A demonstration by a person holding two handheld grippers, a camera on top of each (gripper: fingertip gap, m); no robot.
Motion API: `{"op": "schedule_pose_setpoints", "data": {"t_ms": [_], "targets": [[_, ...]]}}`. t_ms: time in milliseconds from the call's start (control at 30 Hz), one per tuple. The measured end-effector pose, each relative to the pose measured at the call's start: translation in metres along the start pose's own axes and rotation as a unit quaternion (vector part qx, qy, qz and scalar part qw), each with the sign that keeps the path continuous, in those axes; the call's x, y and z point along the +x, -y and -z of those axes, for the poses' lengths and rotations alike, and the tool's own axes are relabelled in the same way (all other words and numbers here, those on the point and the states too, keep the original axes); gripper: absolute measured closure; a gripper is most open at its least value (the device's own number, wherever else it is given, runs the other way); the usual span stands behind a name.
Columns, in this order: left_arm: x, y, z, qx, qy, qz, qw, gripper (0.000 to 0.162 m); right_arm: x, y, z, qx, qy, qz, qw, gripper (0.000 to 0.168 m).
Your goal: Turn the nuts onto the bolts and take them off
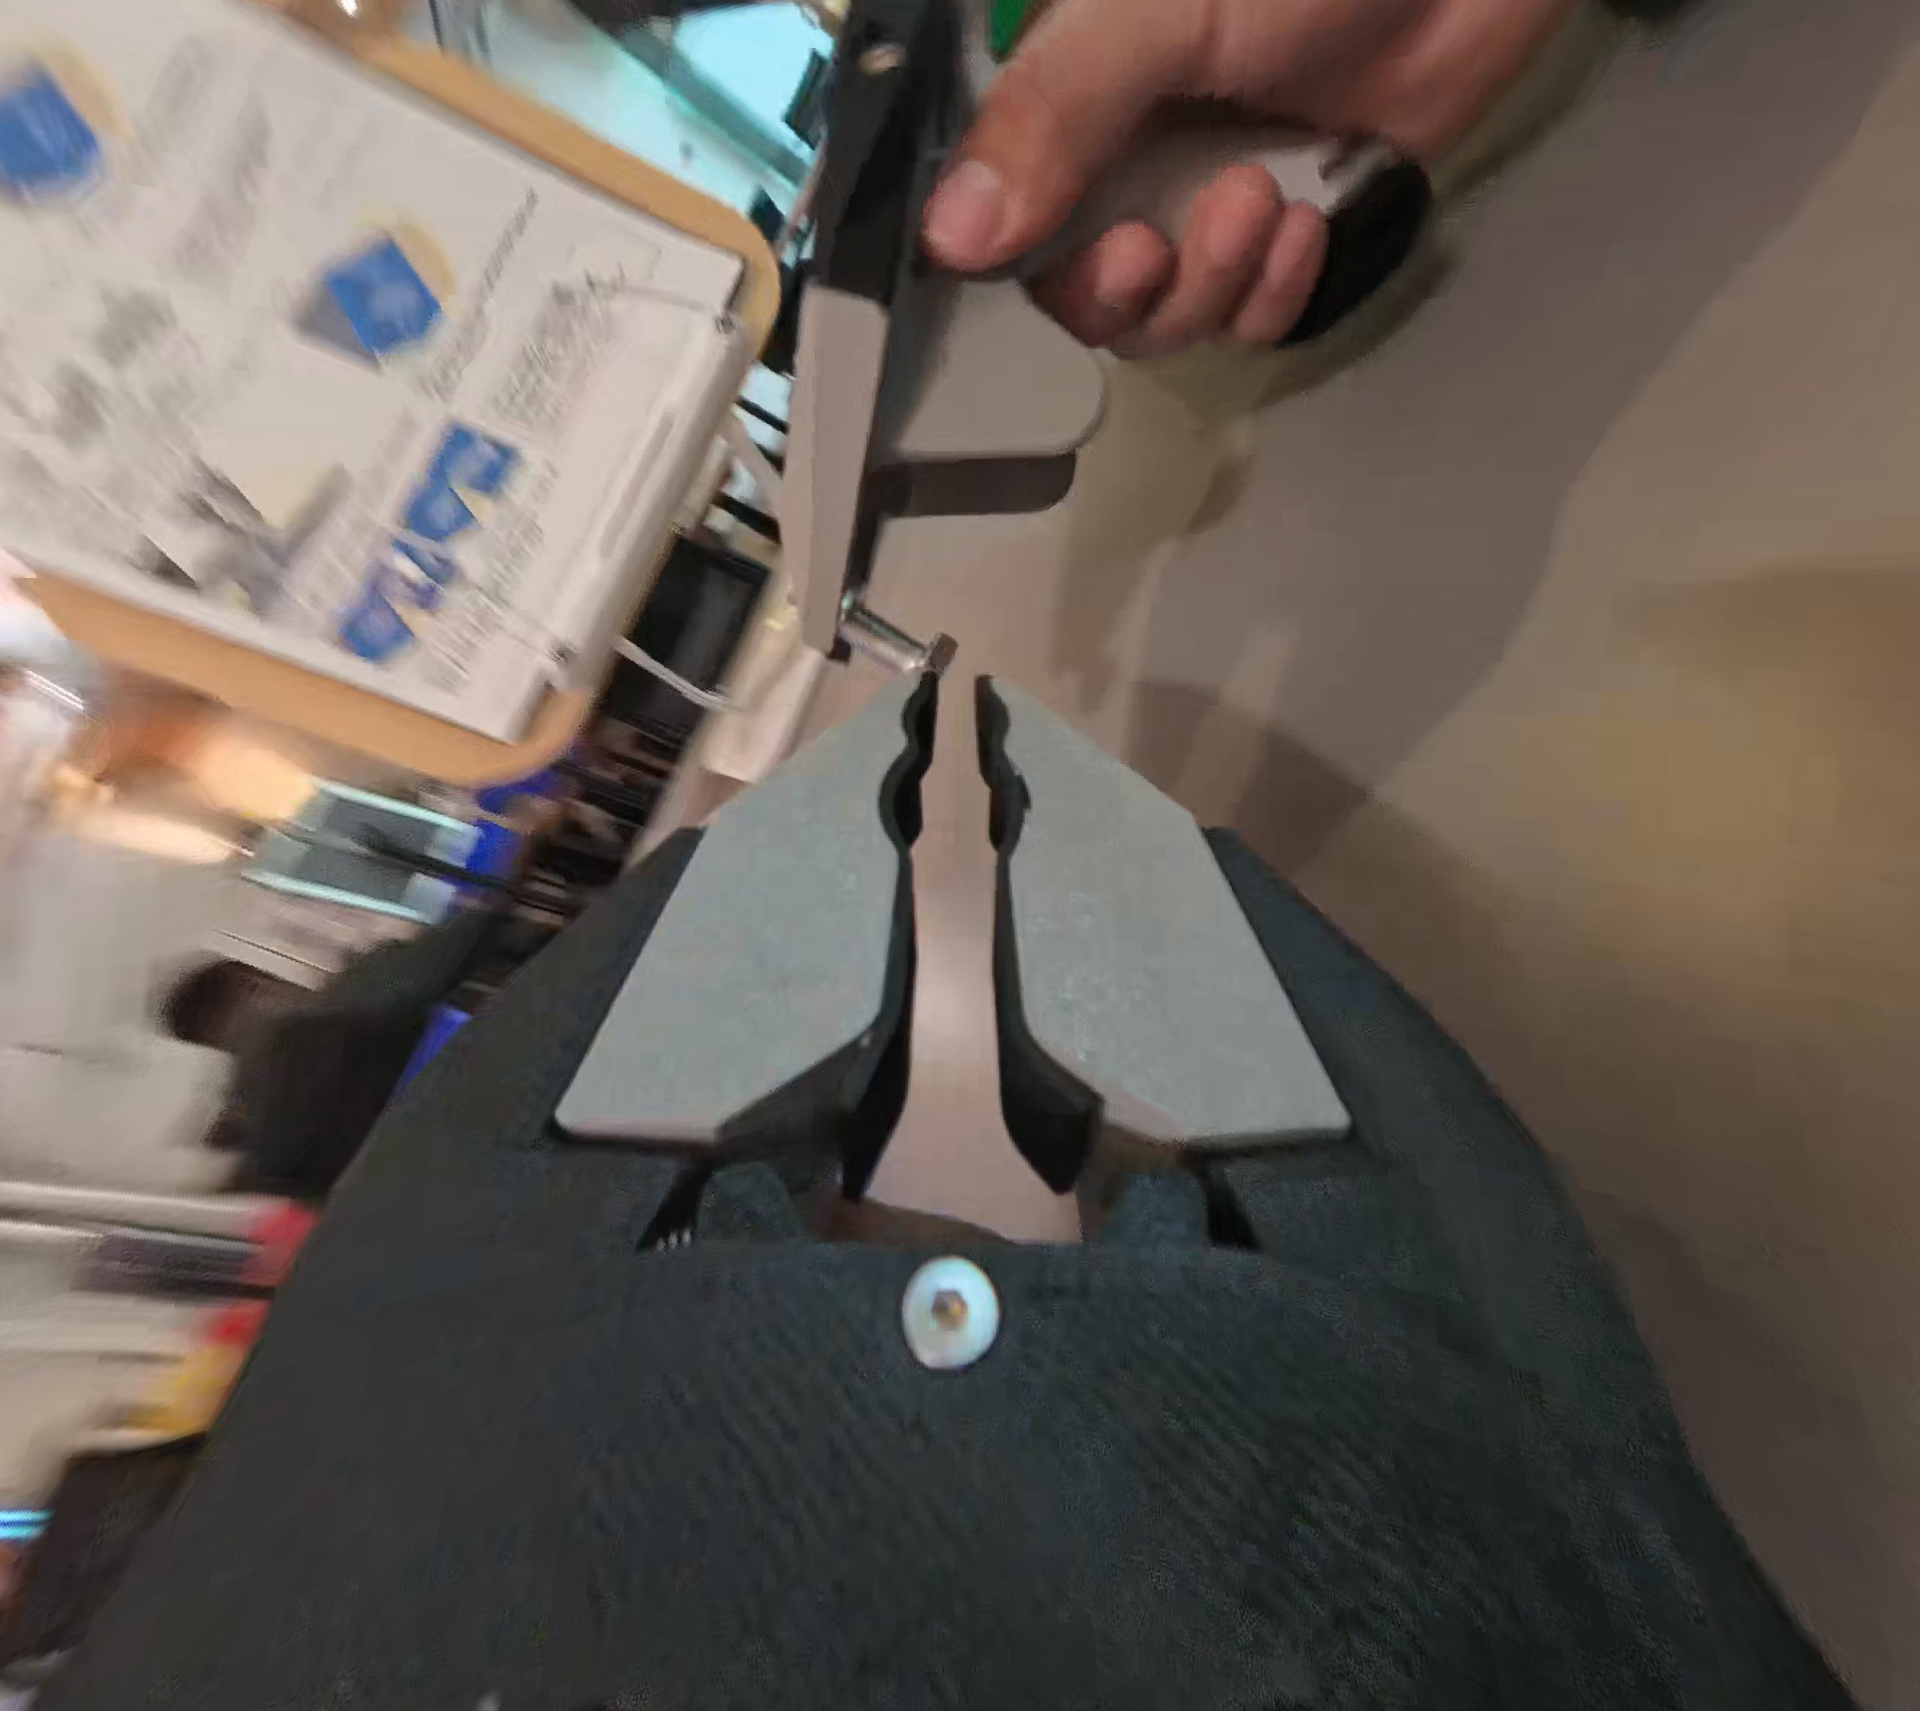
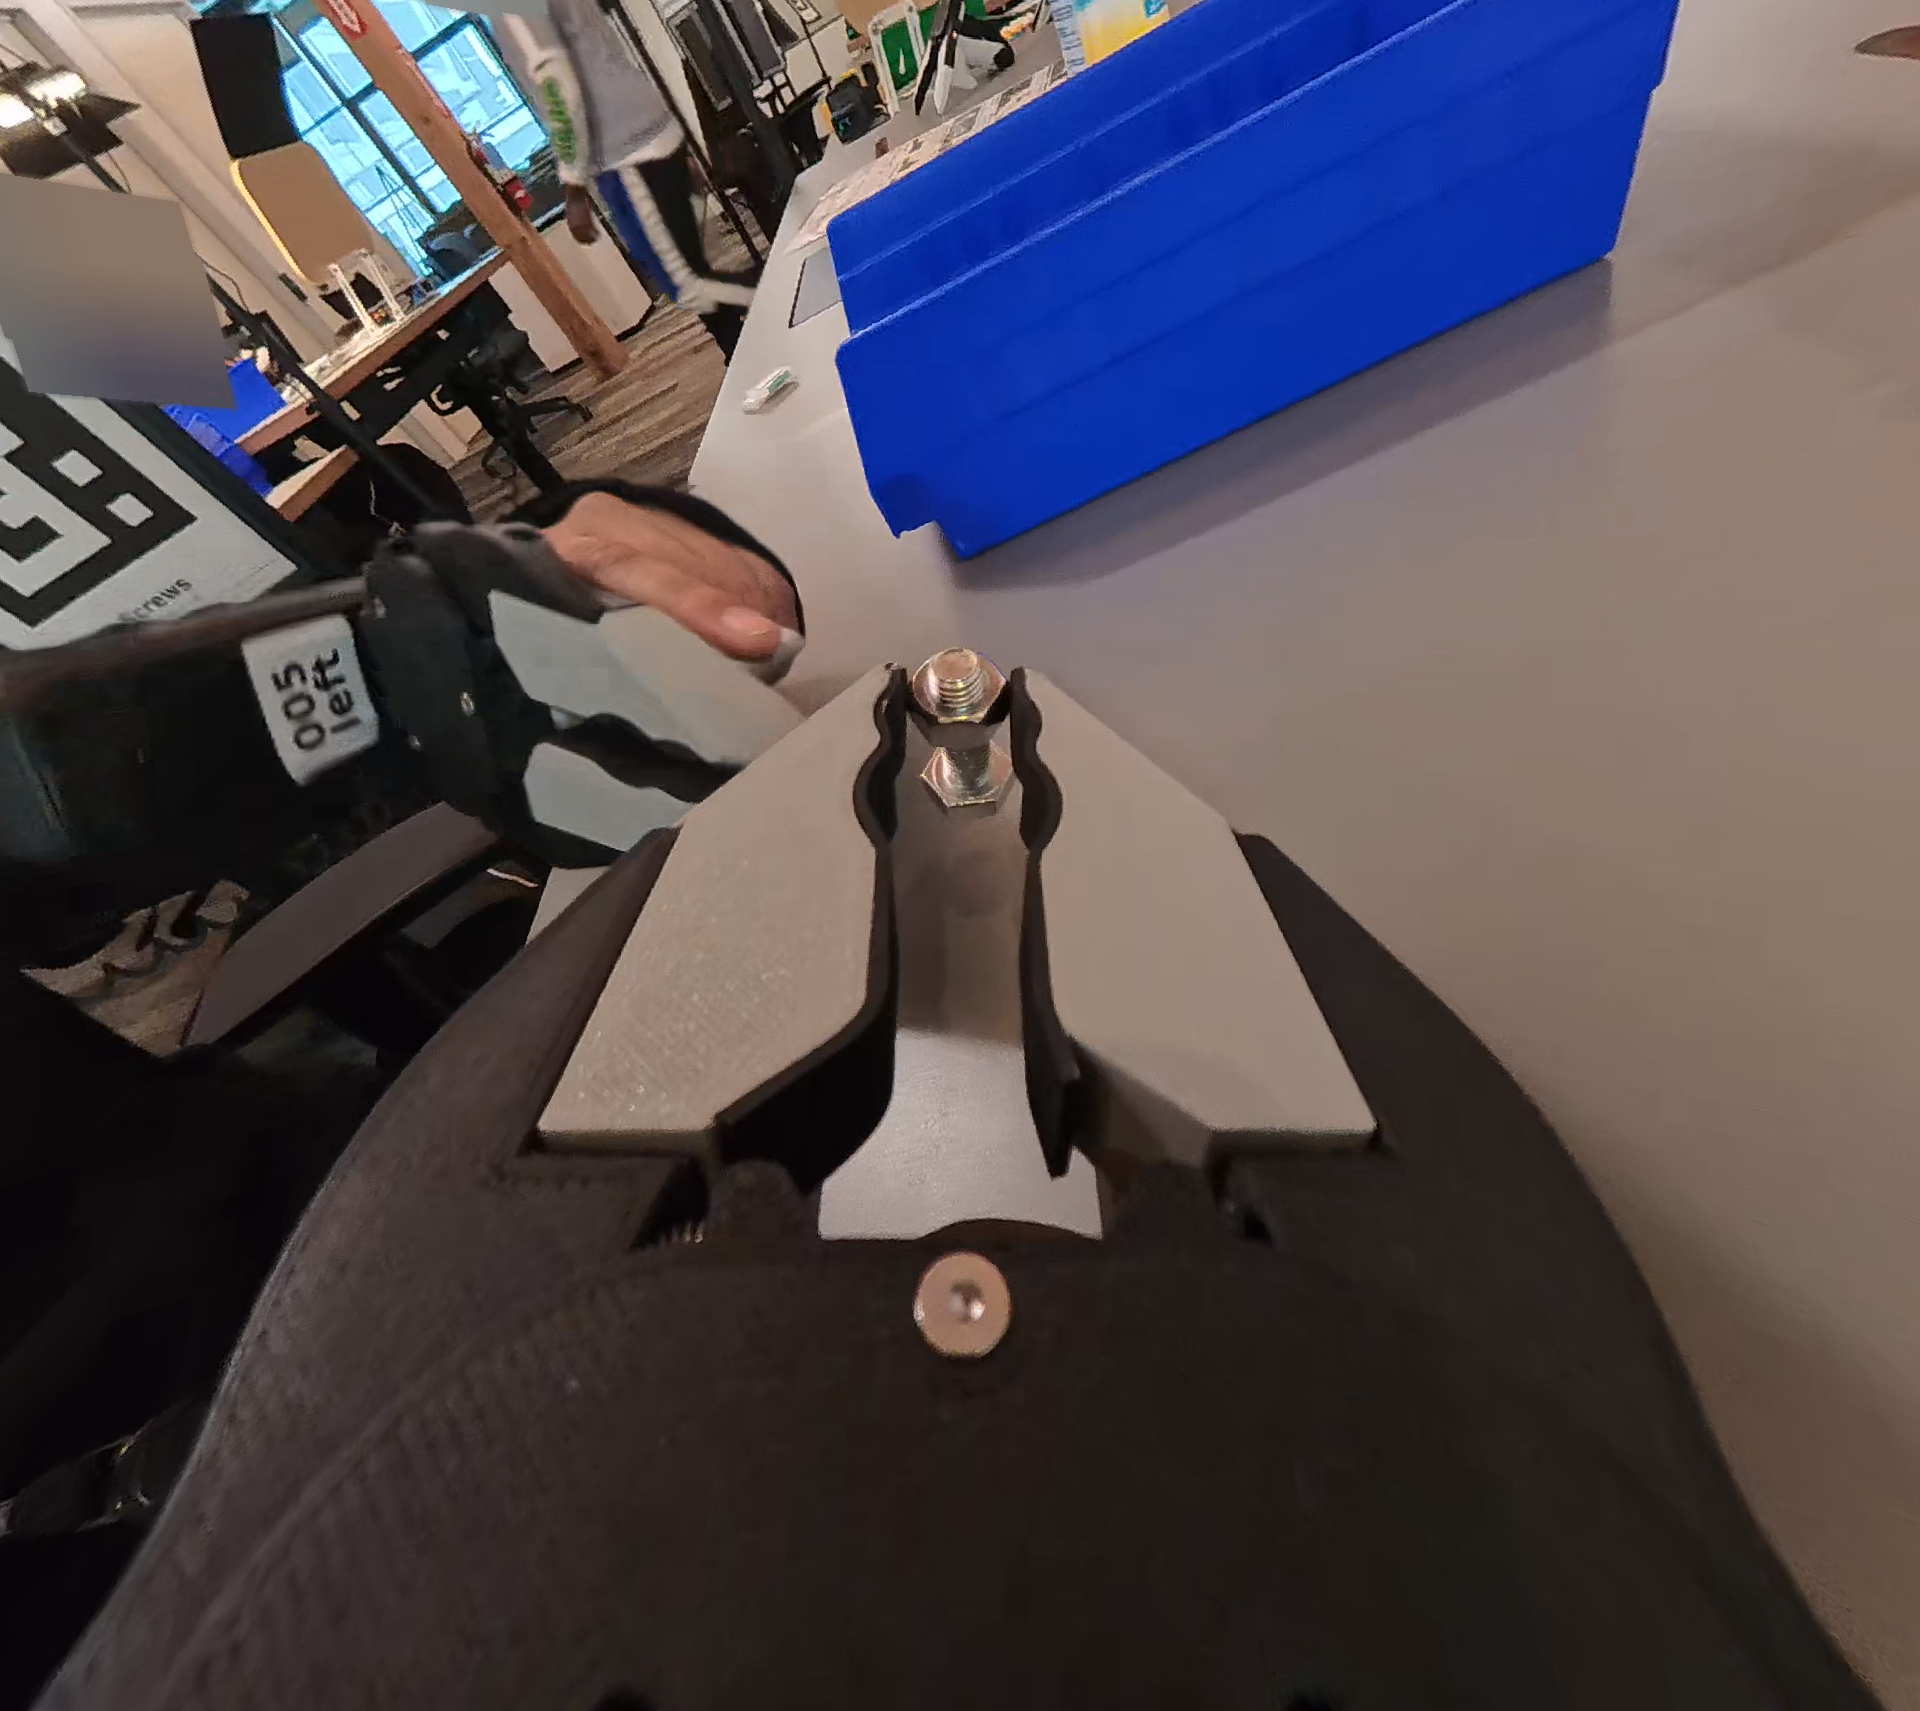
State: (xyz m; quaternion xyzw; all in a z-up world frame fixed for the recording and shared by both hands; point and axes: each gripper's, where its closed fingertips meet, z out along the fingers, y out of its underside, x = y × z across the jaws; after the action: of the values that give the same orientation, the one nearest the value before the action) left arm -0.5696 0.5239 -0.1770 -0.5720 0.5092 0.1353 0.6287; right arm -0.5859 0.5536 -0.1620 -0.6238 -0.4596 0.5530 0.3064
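While the right gripper (image 2: 958, 705) points out over the grey table (image 2: 1455, 830), its 2 fingers are closed on a steel bolt (image 2: 961, 742) at their tips. The bolt stands roughly upright between the fingertips, threaded end up, with 1 nut (image 2: 957, 689) near the top of the thread and the hexagonal head (image 2: 964, 783) below it, nearer the camera. The fingertips press on the bolt from both sides, at about the height of the nut.

Beyond the bolt, farther across the table, lies a long blue bin (image 2: 1247, 227), well apart from it. To the left of the bolt a hand (image 2: 675, 575) holds the black left gripper, which reaches in from the left edge of the right wrist view; its fingertips cannot be seen there.

From the left wrist view, the left gripper (image 1: 954, 705) has its fingers set narrowly apart, with nothing between them, and its tips sit just beside the nut end of the bolt (image 1: 902, 638). That bolt sticks out sideways from the tip of the right gripper (image 1: 831, 622), which hangs down from above. A hand (image 1: 1195, 134) wraps around the right gripper's handle, thumb along the side and fingers curled beneath. This view is tilted and blurred. Left of the bolt stands a tan-edged board carrying printed white sheets (image 1: 312, 373).
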Motion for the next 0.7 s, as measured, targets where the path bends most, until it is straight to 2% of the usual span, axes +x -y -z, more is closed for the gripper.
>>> {"op": "schedule_pose_setpoints", "data": {"t_ms": [67,133,267,367,400,500,700], "targets": [[-0.003,0.0,-0.001,0.008,-0.034,0.159,0.987,0.146,0.0,0.002,0.001,0.003,-0.005,0.007,1.0,0.152],[-0.011,-0.008,-0.007,-0.003,-0.063,0.302,0.951,0.128,-0.001,0.006,0.004,0.01,-0.006,0.014,1.0,0.152],[-0.015,-0.007,-0.022,0.015,-0.136,0.451,0.882,0.122,-0.01,0.013,0.008,0.027,0.012,0.026,0.999,0.152],[-0.014,0.006,-0.034,0.048,-0.179,0.484,0.855,0.123,-0.009,0.014,0.009,0.025,-0.001,0.044,0.999,0.152],[-0.012,0.009,-0.038,0.054,-0.188,0.48,0.855,0.123,-0.006,0.014,0.01,0.023,-0.012,0.049,0.998,0.152],[-0.012,0.008,-0.052,0.046,-0.186,0.461,0.867,0.147,0.004,0.01,0.011,0.01,-0.034,0.051,0.998,0.152],[-0.015,0.003,-0.071,0.039,-0.195,0.441,0.875,0.15,0.022,0.013,0.019,0.022,-0.056,0.035,0.998,0.152]]}}
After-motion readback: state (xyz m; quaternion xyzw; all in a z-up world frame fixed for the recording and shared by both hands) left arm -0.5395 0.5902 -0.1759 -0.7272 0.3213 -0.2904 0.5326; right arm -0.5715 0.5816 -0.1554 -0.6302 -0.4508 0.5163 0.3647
